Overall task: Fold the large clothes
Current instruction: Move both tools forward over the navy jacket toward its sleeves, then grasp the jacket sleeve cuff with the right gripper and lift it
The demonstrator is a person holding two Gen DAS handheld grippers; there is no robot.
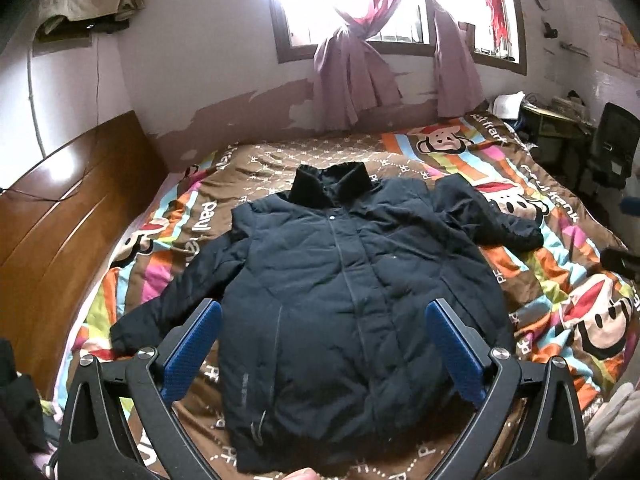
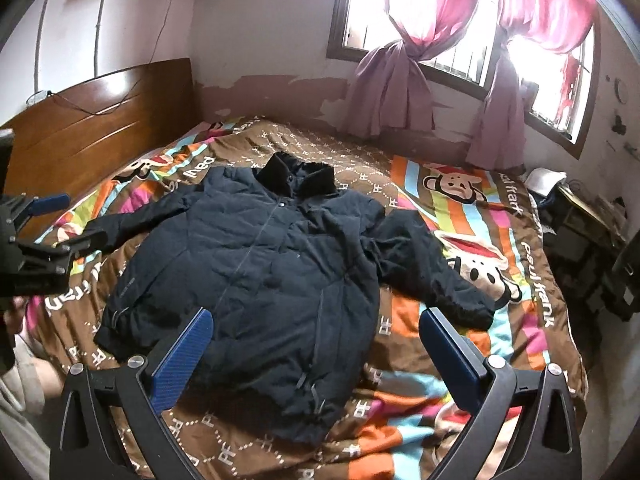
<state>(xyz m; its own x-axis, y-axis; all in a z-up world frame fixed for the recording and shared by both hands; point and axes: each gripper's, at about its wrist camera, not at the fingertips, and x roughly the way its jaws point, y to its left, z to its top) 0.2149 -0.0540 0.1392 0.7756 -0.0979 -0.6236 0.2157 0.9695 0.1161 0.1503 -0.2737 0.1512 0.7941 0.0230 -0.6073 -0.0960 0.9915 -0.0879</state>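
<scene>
A dark navy padded jacket [image 1: 340,300] lies front up on the bed, collar toward the window, both sleeves spread out to the sides; it also shows in the right wrist view [image 2: 256,280]. My left gripper [image 1: 323,312] hovers above the jacket's lower part, open, with nothing between its blue pads [image 1: 192,352]. My right gripper [image 2: 316,322] hangs open over the hem's right side, blue pads [image 2: 182,356] wide apart and empty. The left gripper [image 2: 44,220] also appears at the left edge of the right wrist view, beside the left sleeve [image 2: 120,224].
The bed has a colourful cartoon bedspread [image 1: 560,312] and a wooden headboard [image 1: 72,216] on the left. A window with pink tied curtains [image 1: 352,72] is behind. A cluttered desk and black chair [image 1: 612,148] stand at the right. A pale sleeve [image 2: 20,408] is at bottom left.
</scene>
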